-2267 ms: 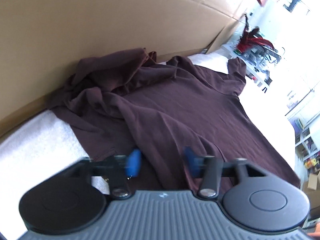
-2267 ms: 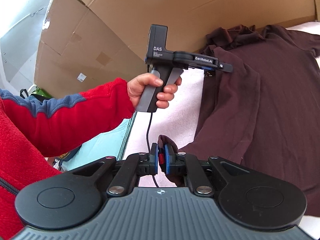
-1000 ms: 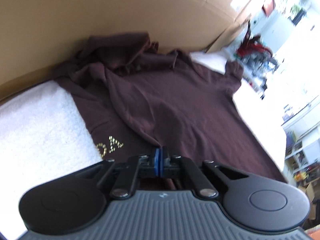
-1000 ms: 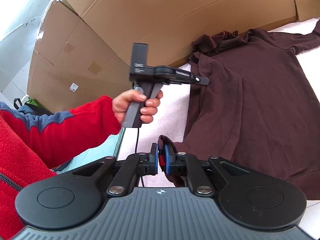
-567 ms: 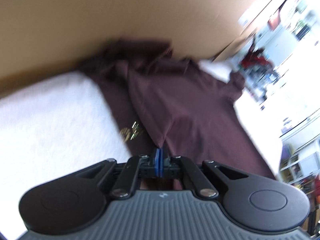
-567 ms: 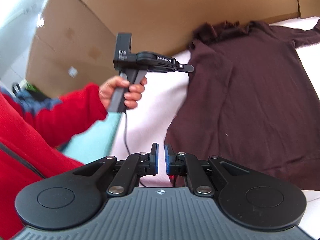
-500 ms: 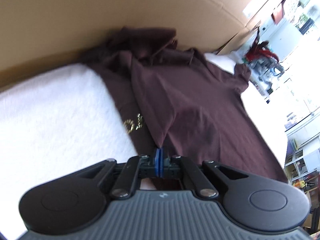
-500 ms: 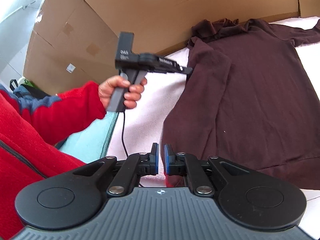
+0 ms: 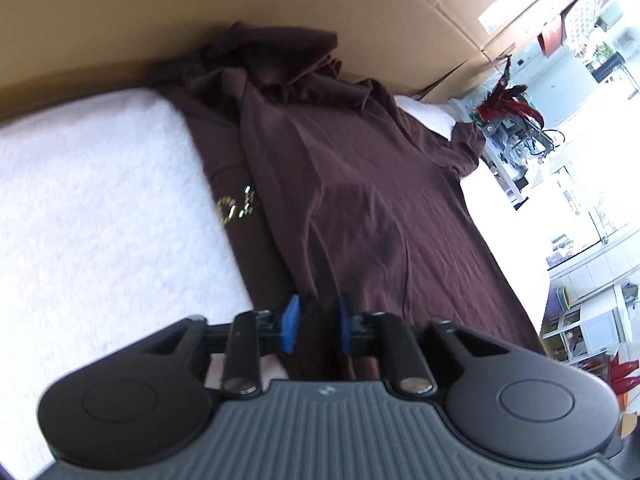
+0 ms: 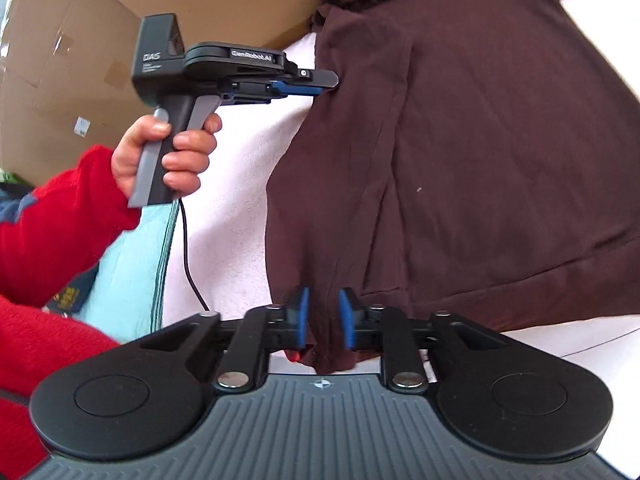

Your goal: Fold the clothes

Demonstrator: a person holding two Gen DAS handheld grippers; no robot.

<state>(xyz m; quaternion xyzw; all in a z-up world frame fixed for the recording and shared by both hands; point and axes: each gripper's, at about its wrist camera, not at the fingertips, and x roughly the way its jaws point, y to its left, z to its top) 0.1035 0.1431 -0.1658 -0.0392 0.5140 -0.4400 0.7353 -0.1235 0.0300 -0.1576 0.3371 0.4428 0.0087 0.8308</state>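
Observation:
A dark maroon shirt [image 9: 360, 184] lies spread on the white towel-covered surface [image 9: 100, 208], its left side folded over so gold lettering [image 9: 236, 210] shows at the fold. It also shows in the right wrist view [image 10: 480, 140]. My left gripper [image 9: 316, 328] is open, its blue pads either side of the shirt's side edge. My right gripper [image 10: 323, 320] is open over the shirt's bottom corner, cloth lying between the pads. The left gripper [image 10: 316, 84] also shows in the right wrist view at the shirt's side edge.
A cardboard wall [image 9: 200, 12] stands along the far side of the surface, with the shirt's collar and sleeve bunched against it. A light blue cloth [image 10: 132, 264] lies at the left edge. Shelves and clutter [image 9: 516, 128] are beyond the far right.
Both grippers were shut on the shirt's edge and have opened, letting the cloth go. The folded side now lies flat on the shirt.

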